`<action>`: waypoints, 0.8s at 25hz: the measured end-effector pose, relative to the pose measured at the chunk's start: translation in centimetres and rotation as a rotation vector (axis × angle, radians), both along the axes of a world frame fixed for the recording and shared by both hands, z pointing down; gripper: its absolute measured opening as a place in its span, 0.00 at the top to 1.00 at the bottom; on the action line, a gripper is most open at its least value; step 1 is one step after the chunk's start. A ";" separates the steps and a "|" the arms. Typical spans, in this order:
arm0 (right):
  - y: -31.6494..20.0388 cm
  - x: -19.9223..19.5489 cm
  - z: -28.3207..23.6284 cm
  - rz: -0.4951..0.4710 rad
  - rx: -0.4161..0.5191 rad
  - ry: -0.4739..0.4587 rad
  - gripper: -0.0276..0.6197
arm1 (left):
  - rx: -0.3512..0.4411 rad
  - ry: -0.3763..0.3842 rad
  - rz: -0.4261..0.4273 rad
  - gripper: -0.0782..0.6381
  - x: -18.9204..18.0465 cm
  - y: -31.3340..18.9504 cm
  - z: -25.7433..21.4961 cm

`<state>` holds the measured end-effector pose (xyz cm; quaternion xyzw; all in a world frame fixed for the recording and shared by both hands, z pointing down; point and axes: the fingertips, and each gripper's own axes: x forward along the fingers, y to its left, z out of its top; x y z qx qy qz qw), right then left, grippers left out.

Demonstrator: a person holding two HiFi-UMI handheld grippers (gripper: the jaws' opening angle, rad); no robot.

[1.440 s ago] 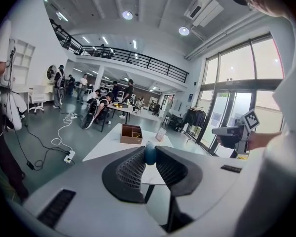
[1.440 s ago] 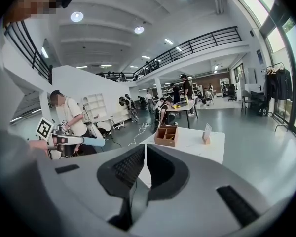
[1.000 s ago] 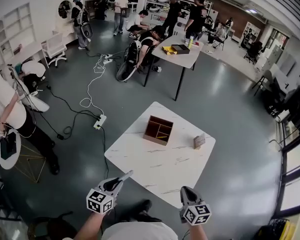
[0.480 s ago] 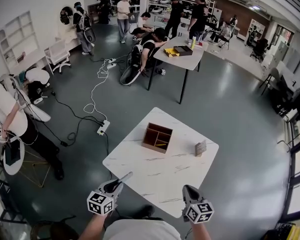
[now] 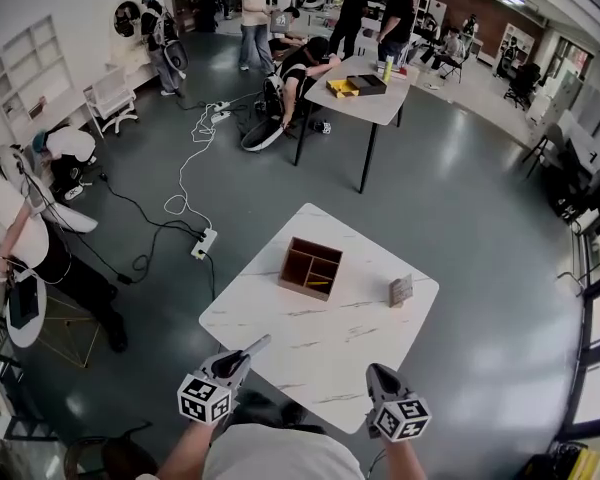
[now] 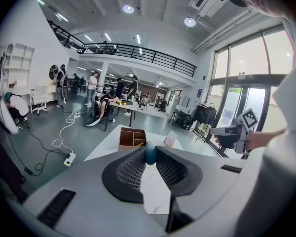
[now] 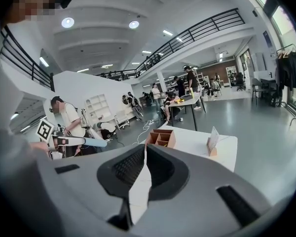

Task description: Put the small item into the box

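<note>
Over the near-left edge of the tabletop (image 5: pixel 280 338), my left gripper (image 5: pixel 258 344) is clamped on the small blue item (image 6: pixel 149 152), pinched right at the tips of the jaws. From the head view I can't pick the item out at all; only the left gripper view shows it. The item hangs well short of the wooden box (image 5: pixel 298 285), which sits toward the far-left edge of the tabletop, open on top and split into compartments. One near compartment holds a thin yellow thing (image 5: pixel 321 283) I can't identify, and the other compartments look bare as far as I can see into them. Right of the box, near the right corner, a small card stand (image 5: pixel 400 290) is upright on a block. Over the near-right edge, my right gripper (image 5: pixel 374 371) has its jaws pressed together with nothing between them. My own body cuts off the near corner of the tabletop.
</note>
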<state>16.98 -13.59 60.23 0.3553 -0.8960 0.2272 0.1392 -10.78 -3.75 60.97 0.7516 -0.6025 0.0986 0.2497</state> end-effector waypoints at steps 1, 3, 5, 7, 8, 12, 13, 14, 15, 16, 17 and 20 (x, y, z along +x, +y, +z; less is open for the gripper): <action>-0.2 -0.3 0.1 -0.001 -0.003 0.003 0.91 | -0.001 -0.001 0.005 0.79 -0.1 -0.4 0.0; -0.6 -0.9 0.5 -0.001 -0.007 0.014 0.91 | -0.004 -0.003 0.015 0.79 -0.6 -1.2 0.0; -1.1 -1.4 1.0 0.002 -0.014 0.026 0.91 | -0.007 0.000 0.027 0.79 -1.1 -2.1 0.1; -1.7 -1.9 1.4 0.012 -0.024 0.033 0.91 | -0.014 0.002 0.043 0.79 -1.5 -3.1 0.5; -2.0 -2.1 1.6 0.020 -0.028 0.035 0.91 | -0.019 0.003 0.052 0.79 -1.8 -3.6 0.8; -3.2 -3.3 1.8 0.061 -0.030 0.030 0.91 | -0.043 0.000 0.107 0.79 -2.8 -6.0 2.0; -3.5 -3.6 1.8 0.070 -0.030 0.030 0.91 | -0.045 -0.004 0.125 0.79 -3.1 -6.8 2.2; -3.8 -3.9 1.9 0.080 -0.030 0.031 0.91 | -0.047 -0.007 0.142 0.79 -3.3 -7.6 2.3; -4.2 -4.1 2.0 0.093 -0.032 0.032 0.91 | -0.048 -0.008 0.160 0.79 -3.5 -8.5 2.4; -4.4 -4.3 2.2 0.108 -0.038 0.032 0.91 | -0.051 -0.009 0.178 0.79 -3.6 -9.3 2.6; -4.7 -4.4 2.3 0.125 -0.044 0.031 0.91 | -0.054 -0.010 0.197 0.79 -3.6 -10.1 2.8; -5.5 -5.2 2.6 0.162 -0.055 0.033 0.91 | -0.066 -0.022 0.262 0.79 -3.6 -12.4 3.5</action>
